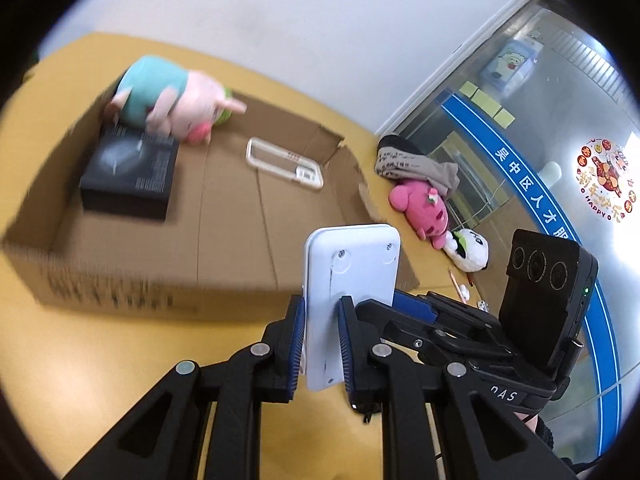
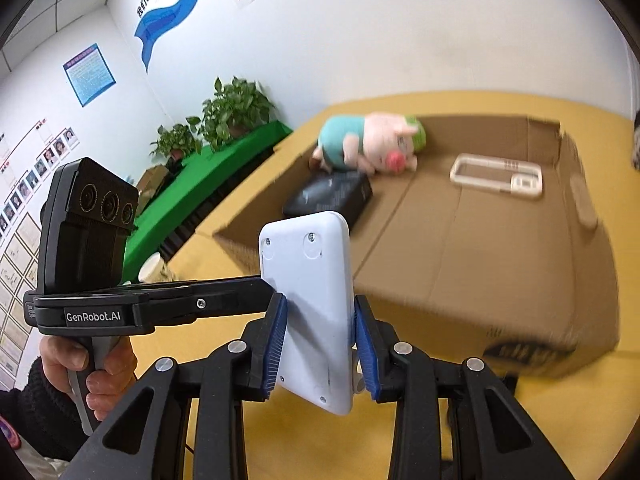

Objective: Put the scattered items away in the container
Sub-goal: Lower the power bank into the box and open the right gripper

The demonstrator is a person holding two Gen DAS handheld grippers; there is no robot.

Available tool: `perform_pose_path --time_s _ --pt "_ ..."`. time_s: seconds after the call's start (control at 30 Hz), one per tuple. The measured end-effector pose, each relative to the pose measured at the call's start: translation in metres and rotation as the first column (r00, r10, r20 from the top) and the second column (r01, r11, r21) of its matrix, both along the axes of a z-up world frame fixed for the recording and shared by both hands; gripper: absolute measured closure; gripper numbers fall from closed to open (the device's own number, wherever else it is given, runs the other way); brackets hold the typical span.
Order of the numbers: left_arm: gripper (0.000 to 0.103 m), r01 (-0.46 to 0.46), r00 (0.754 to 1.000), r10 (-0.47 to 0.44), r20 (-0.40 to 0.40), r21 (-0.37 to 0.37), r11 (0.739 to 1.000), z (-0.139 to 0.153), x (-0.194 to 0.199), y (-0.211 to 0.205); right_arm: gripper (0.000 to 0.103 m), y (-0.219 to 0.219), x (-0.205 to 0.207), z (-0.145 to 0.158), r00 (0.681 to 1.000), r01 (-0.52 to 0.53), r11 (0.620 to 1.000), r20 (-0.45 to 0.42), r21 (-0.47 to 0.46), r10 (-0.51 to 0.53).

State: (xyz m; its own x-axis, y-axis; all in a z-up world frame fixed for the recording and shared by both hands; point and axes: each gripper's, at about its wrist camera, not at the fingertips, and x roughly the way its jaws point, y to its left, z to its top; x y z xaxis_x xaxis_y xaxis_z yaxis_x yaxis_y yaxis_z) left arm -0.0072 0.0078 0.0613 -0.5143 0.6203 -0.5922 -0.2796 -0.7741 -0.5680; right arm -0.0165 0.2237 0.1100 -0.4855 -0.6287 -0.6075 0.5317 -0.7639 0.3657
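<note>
On the yellow table [image 1: 120,360], a shallow open cardboard box [image 2: 500,264] is seen just ahead of both grippers. Inside it, at the far end, a pig plush toy [image 2: 372,144] lies partly upon a black box [image 2: 328,196], and a white frame-shaped case [image 2: 496,176] lies flat toward the torn corner. Bare cardboard floor is left open between these and the near wall. Outside the box, a pink plush toy [image 1: 424,208], a white plush toy [image 1: 468,252] and folded grey cloth [image 1: 416,164] are scattered beside it. A white flat device [image 1: 352,296] is held above the near table edge, its long axis pointing toward the box, back face showing. It is pinched by the left gripper [image 1: 320,344] and the right gripper [image 2: 320,344] alike.
</note>
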Motion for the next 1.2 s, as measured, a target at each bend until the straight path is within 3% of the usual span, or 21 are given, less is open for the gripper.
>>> perform_pose_path --time_s 0.33,0.47,0.73,0.87,0.97,1.0,1.17,1.2 --pt "0.088 0.013 0.999 -0.015 -0.044 -0.035 0.999 0.035 -0.079 -0.005 0.070 -0.001 -0.071 0.036 1.000 0.011 0.999 -0.021 -0.046 -0.012" --pt "0.088 0.004 1.000 -0.005 -0.021 -0.070 0.998 0.029 -0.113 -0.007 0.070 -0.003 -0.112 0.037 1.000 0.025 0.996 0.011 -0.082 -0.024" --pt "0.089 -0.005 0.993 0.015 0.119 -0.089 0.996 -0.026 -0.176 -0.010 0.070 -0.005 -0.192 -0.026 0.967 0.068 0.986 0.254 -0.154 -0.027" --pt "0.089 -0.002 0.982 0.026 0.187 -0.129 0.992 -0.047 -0.198 -0.008 0.070 -0.005 -0.224 -0.060 0.919 0.092 0.979 0.393 -0.180 -0.015" --pt "0.088 0.006 0.970 0.029 0.242 -0.144 0.990 -0.065 -0.210 -0.005 0.070 -0.007 -0.244 -0.079 0.879 0.107 0.984 0.476 -0.145 -0.025" --pt "0.094 0.008 0.967 0.030 0.252 -0.151 0.989 -0.069 -0.212 -0.005 0.070 -0.009 -0.248 -0.083 0.870 0.108 0.986 0.491 -0.126 -0.032" --pt "0.096 -0.014 0.979 0.056 0.196 -0.210 0.978 -0.065 -0.210 -0.004 0.069 -0.005 -0.259 -0.102 0.844 0.137 0.989 0.529 -0.060 -0.085" --pt "0.095 -0.028 0.981 0.068 0.182 -0.212 0.977 -0.061 -0.208 -0.007 0.058 -0.003 -0.258 -0.102 0.845 0.143 0.989 0.526 -0.048 -0.096"
